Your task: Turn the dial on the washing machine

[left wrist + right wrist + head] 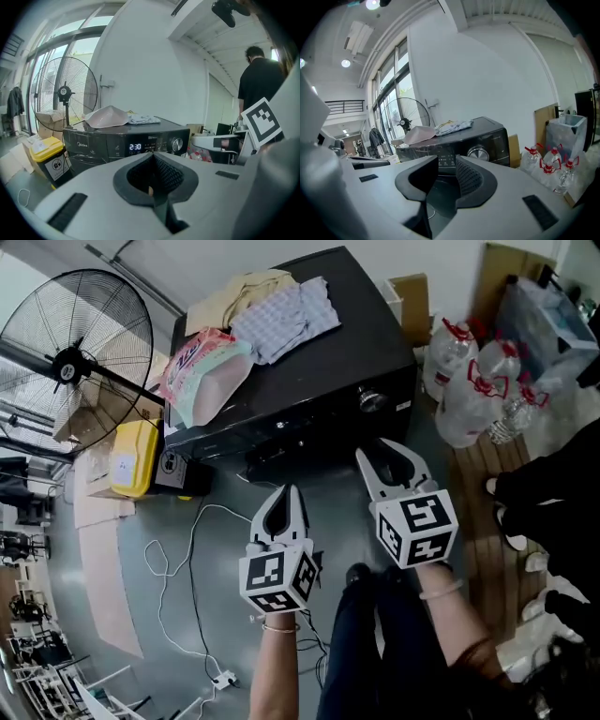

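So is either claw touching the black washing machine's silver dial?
No, the left claw and right claw hang short of the silver dial.

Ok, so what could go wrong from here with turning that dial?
The right claw is open, empty and short of the dial; that knob is small and shiny, so the grip might slip or land off centre. The lit display shares that panel and could get bumped. A white cable looping on the floor near the person's shoe could snag.

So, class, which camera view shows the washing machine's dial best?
The left gripper view: the dial faces the camera whole, beside the lit display. The right gripper view shows it too, but more obliquely. The head view shows it small, from steeply above.
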